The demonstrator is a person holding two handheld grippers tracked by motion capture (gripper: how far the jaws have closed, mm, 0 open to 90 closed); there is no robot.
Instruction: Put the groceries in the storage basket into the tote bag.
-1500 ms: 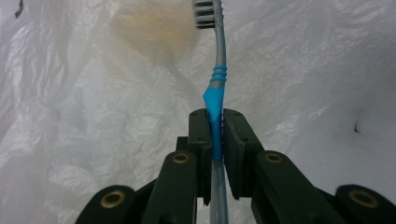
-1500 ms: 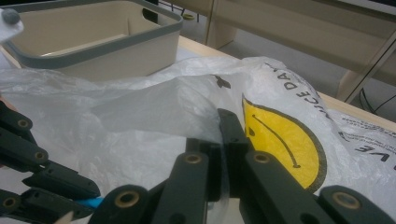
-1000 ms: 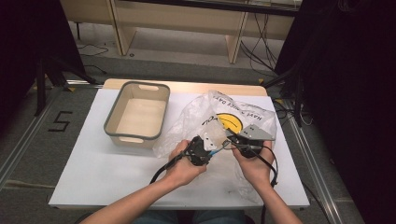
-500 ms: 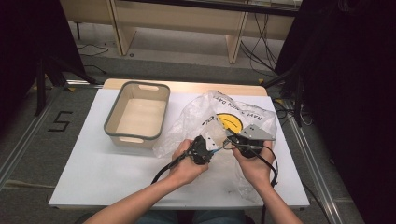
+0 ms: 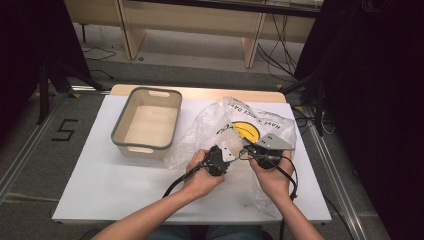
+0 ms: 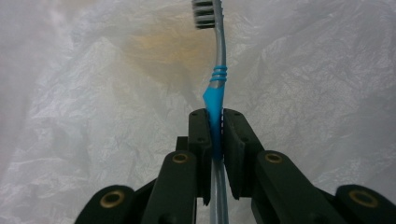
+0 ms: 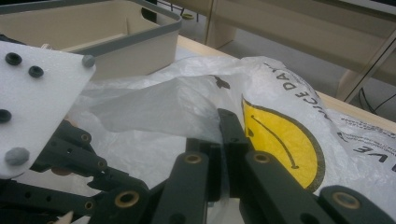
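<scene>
Blue toothbrush (image 6: 215, 100) clamped in left gripper (image 6: 214, 122) jaws inside plastic bag (image 5: 212, 127), right gripper (image 7: 223, 135) jaws pinching bag edge, near desk (image 5: 110, 185) right edge.

White table (image 5: 100, 185), grey-rimmed bin (image 5: 146, 123), plastic bag (image 5: 210, 130)

I count one blue-and-clear plastic toothbrush with dark bristles (image 6: 218, 70), one crinkled translucent white plastic bag printed with a yellow smiley face (image 5: 260, 131), one beige rectangular plastic tub with a grey rim (image 5: 120, 131), one white-topped table (image 5: 100, 175), and my two black tongs
</scene>
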